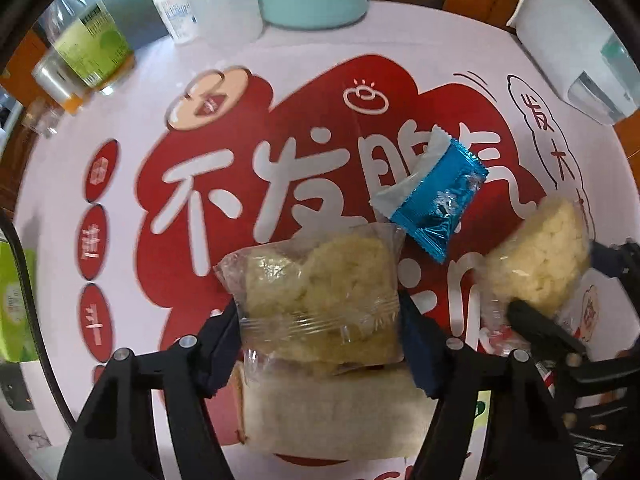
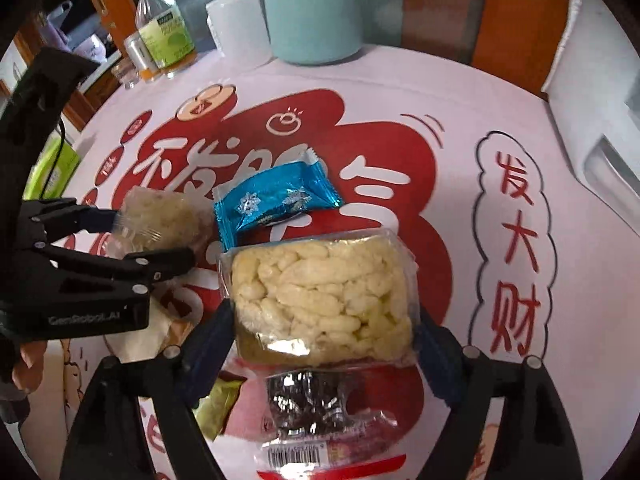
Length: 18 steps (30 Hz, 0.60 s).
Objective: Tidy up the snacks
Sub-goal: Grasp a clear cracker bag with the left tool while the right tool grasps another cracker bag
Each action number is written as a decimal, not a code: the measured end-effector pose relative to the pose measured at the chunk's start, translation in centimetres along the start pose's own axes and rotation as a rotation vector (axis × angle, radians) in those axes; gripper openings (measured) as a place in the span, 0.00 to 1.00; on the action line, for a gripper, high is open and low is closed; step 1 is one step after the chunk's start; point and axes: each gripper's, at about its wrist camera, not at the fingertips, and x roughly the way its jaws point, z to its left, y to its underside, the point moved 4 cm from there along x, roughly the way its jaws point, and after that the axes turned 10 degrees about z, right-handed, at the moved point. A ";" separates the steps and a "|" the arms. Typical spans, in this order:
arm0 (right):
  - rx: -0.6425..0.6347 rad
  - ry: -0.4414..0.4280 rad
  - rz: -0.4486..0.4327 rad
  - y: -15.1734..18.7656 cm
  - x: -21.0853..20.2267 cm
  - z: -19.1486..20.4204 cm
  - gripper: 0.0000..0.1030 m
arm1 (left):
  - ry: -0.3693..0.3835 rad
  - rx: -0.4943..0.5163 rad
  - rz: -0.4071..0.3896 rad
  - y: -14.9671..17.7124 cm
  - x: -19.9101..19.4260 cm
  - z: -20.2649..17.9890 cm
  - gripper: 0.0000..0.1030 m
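Landmark: blue foil packet (image 1: 436, 204), lying flat on the red-and-white printed cloth (image 1: 132, 92) that covers the bench.

1. Left gripper (image 1: 320, 316), pointing steeply down. Its fingers (image 1: 218, 340) sit against both sides of a clear-wrapped rice cracker pack (image 1: 320, 280) and pinch it. The pack is just nearer than the blue foil packet, almost touching its near corner. Beneath the pack, nearer still, lies a pale paper-wrapped cake (image 1: 332, 412).

2. Right gripper (image 2: 324, 320), also pointing steeply down. Its fingers (image 2: 210, 336) flank a clear-wrapped puffed rice bar (image 2: 320, 300), pads at both edges, gripping it. The bar sits just nearer than the blue foil packet, its far edge touching or overlapping the packet. Nearer than the bar: a dark snack in clear wrap (image 2: 316, 404) with a barcode label, and a yellow-green wrapper (image 2: 220, 404) beside it to the left.

3. Beyond the blue foil packet, at the far edge of the cloth: a pale teal cylindrical container (image 2: 316, 16), a white squeeze bottle (image 2: 240, 20) left of it, and a green-labelled clear bottle (image 2: 168, 32) further left.

4. Far right of the packet: a white appliance (image 2: 600, 92), partly out of frame.
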 end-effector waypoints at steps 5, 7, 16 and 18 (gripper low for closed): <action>0.035 -0.012 -0.067 0.9 -3.6 -0.1 0.81 | -0.002 0.040 -0.071 1.9 -4.5 -1.2 0.66; 0.046 -0.020 -0.100 1.4 -5.7 0.3 0.81 | 0.013 0.058 -0.114 3.2 -7.5 -1.8 0.66; 0.033 -0.075 -0.248 5.8 -16.4 5.2 0.81 | 0.060 0.116 -0.262 12.5 -21.1 0.1 0.66; 0.016 -0.072 -0.278 7.3 -18.7 7.0 0.81 | 0.071 0.116 -0.293 15.1 -23.6 1.0 0.66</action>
